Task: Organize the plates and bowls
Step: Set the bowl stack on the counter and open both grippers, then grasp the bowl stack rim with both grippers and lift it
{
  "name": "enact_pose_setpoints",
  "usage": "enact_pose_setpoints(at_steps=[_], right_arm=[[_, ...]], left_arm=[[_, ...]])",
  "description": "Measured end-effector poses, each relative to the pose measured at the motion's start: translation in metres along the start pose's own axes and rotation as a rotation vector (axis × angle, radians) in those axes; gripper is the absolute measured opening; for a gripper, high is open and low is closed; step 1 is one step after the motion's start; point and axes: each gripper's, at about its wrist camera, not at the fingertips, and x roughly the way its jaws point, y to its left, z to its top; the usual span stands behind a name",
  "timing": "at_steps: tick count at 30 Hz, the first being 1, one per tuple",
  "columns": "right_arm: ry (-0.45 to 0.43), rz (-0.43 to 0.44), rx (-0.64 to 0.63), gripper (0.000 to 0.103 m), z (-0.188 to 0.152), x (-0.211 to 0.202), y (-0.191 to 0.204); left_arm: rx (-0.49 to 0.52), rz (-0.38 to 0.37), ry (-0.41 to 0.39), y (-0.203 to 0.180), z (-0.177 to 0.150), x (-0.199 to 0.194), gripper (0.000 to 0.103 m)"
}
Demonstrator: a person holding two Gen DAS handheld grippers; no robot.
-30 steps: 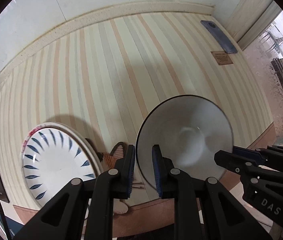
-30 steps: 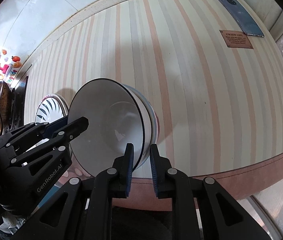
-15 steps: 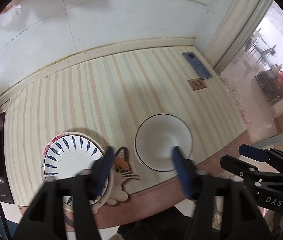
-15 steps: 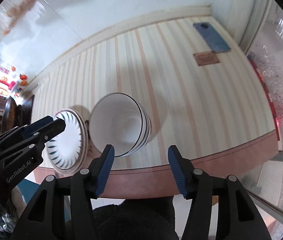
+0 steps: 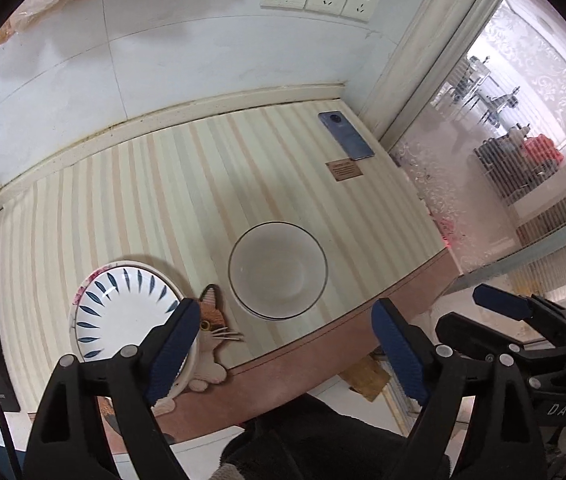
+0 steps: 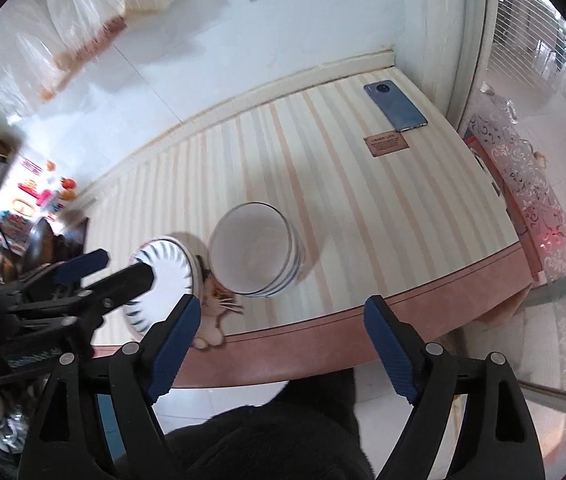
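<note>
While both tools are hanging above the near edge of the striped table (image 5: 131, 208), I am seeing the left gripper (image 5: 287, 344) with its jaws spread wide, having just been opening, nothing between them. The right gripper (image 6: 283, 340) is likewise gaping after opening, gripping nothing. The stack of bowls (image 6: 257, 254) is sitting upright on the table near its front edge, just beside the cat-shaped coaster (image 5: 211, 320). The leaf-pattern plates (image 5: 123, 308) are resting to its left, overlapping that coaster. A phone (image 6: 397, 106) is lying at the far corner.
</note>
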Motion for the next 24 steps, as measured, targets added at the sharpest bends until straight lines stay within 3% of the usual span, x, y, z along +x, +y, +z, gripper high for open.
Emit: enact_pose_setpoints(at_steps=[9, 13, 15, 16, 24], right_arm=[[0.019, 0.031, 0.032, 0.090, 0.002, 0.006, -0.008], [0.056, 0.115, 0.097, 0.090, 0.014, 0.039, -0.023], [0.094, 0.172, 0.131, 0.090, 0.019, 0.060, -0.030], [0.113, 0.186, 0.143, 0.090, 0.020, 0.069, -0.033], [0.274, 0.207, 0.178, 0.090, 0.028, 0.162, -0.048]], left_arm=[[-0.023, -0.017, 0.043, 0.010, 0.009, 0.027, 0.088], [-0.039, -0.033, 0.098, 0.019, 0.018, 0.061, 0.088], [-0.053, -0.049, 0.128, 0.024, 0.022, 0.078, 0.099], [-0.063, -0.058, 0.148, 0.027, 0.024, 0.089, 0.099], [-0.101, -0.059, 0.273, 0.052, 0.047, 0.165, 0.099]])
